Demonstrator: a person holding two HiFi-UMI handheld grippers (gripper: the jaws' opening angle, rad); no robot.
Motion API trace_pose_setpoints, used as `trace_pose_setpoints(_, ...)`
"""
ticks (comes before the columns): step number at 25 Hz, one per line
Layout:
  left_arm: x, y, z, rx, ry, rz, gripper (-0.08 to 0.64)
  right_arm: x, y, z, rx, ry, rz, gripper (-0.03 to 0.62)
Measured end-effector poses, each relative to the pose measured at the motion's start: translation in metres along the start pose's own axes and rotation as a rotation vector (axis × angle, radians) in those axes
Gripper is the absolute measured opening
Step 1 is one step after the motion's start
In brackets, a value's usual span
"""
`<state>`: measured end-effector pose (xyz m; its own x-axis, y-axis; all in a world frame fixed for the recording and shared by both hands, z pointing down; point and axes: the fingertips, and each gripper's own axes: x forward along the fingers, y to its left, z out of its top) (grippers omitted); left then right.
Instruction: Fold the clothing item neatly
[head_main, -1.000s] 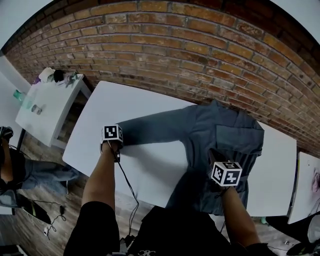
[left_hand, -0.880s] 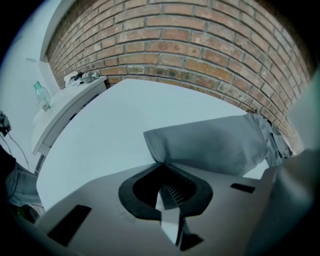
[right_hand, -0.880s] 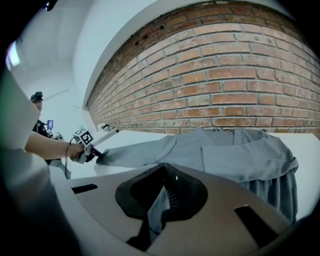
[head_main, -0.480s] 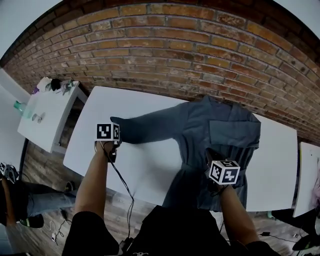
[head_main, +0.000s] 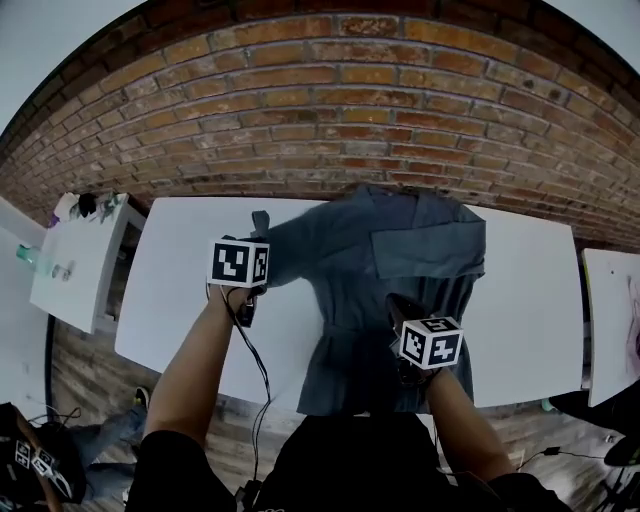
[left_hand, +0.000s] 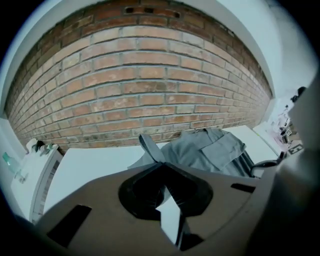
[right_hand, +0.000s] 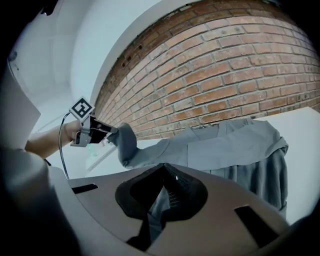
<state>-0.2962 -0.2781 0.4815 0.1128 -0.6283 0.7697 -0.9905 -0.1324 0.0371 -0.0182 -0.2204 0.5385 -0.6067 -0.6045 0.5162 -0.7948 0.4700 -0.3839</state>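
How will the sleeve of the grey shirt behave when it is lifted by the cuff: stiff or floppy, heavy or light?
Probably floppy: the sleeve sags in a curve between the left gripper and the shirt. Likely light, since a pinch at the cuff lifts it. The cloth may slide on the smooth white table; the right gripper, shut on the shirt, should steady it.

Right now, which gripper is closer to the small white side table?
Left. The left gripper holds the sleeve cuff on the side toward the side table; the right gripper grips the shirt farther away.
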Motion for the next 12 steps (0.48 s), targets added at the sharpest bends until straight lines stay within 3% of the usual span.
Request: trace_pose_setpoints(12, 0.078, -0.198, 0.046, 0.059, 0.009, -0.152, 0.017, -0.054, -0.068, -0.011, 0.019, 0.014, -0.008, 0.0)
